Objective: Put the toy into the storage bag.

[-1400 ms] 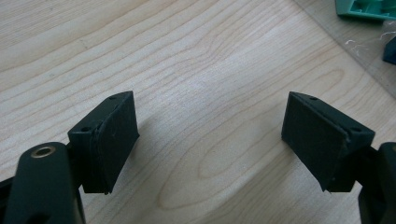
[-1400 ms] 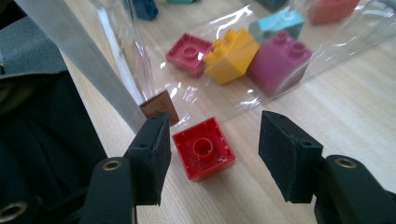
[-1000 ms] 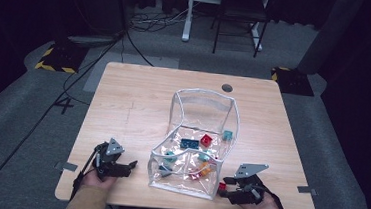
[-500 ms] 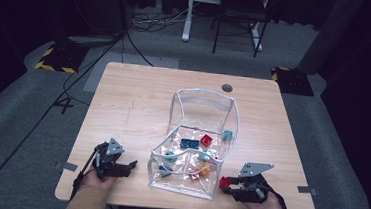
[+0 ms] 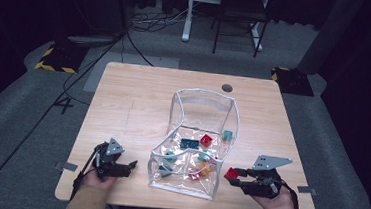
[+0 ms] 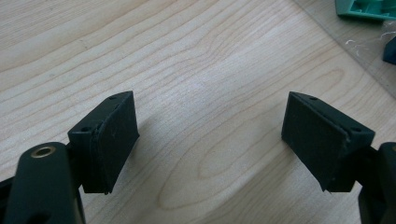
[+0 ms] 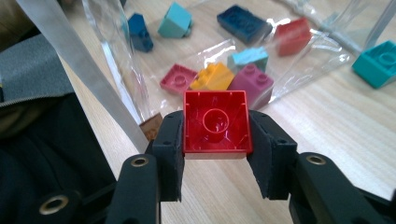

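My right gripper (image 5: pixel 232 177) is at the table's front right, just right of a clear plastic bag (image 5: pixel 207 92). Its jaws have just been closing and are now shut on a red brick (image 7: pixel 215 122), held hollow side toward the camera a little above the wood. That red brick (image 5: pixel 230 172) hangs close to the bag's near corner. Inside the bag lie several bricks, among them a pink one (image 7: pixel 178 78), an orange one (image 7: pixel 212 77) and a dark blue one (image 7: pixel 243 22). My left gripper (image 5: pixel 129 167) rests open at the front left, with bare wood between its jaws (image 6: pixel 210 135).
The bag stands open-topped in the middle of the wooden table (image 5: pixel 139 96). A teal brick (image 7: pixel 379 62) lies on the wood beside the bag. A round cable hole (image 5: pixel 227 88) sits near the far edge. A chair and cables are on the floor beyond.
My right gripper has risen slightly with the red brick and edged toward the bag. The left gripper has stayed where it was.
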`<state>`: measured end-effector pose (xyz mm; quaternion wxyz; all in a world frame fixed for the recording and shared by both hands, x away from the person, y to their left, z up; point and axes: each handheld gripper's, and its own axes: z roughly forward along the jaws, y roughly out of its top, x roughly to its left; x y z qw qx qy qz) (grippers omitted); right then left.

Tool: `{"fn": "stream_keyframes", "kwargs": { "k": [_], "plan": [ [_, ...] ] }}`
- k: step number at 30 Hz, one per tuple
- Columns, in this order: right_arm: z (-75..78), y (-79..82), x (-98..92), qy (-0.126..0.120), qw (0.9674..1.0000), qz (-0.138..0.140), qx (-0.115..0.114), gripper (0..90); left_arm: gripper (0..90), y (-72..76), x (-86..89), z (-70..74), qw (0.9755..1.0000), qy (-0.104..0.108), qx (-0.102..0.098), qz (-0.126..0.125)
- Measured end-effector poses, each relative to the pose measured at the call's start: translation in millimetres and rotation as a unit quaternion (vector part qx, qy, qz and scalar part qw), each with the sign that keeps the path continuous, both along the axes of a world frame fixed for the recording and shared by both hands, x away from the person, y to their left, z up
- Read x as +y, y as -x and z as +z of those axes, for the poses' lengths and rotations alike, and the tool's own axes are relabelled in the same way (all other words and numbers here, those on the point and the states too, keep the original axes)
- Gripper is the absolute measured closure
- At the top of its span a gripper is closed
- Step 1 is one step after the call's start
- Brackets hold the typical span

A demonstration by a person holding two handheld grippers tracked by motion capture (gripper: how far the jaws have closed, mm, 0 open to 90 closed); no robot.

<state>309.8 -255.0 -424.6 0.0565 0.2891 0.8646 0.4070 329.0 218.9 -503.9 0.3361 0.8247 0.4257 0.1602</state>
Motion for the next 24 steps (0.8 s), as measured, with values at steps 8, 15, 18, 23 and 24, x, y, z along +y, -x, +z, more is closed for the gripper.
{"fn": "stream_keyframes", "kwargs": {
  "k": [8,15,18,23,24],
  "plan": [
    [18.5,0.1,-6.6,-0.018,0.9997,-0.005,-0.014,58.4,18.7,0.0,0.0,0.0,1.0,0.0,0.0,0.0],
    [38.2,-0.6,-8.6,-0.025,0.9992,-0.003,-0.031,58.4,18.7,0.0,0.0,0.0,1.0,0.0,0.0,0.0],
    [45.9,-0.9,-9.1,-0.028,0.9989,-0.004,-0.038,58.4,18.7,0.0,0.0,0.0,1.0,0.0,0.0,0.0],
    [62.1,-2.2,-11.1,-0.034,0.998,-0.008,-0.052,58.4,18.7,0.0,0.0,0.0,1.0,0.0,0.0,0.0],
    [63.7,-2.4,-11.3,-0.034,0.998,-0.008,-0.053,58.4,18.7,0.0,0.0,0.0,1.0,0.0,0.0,0.0]
  ]
}}
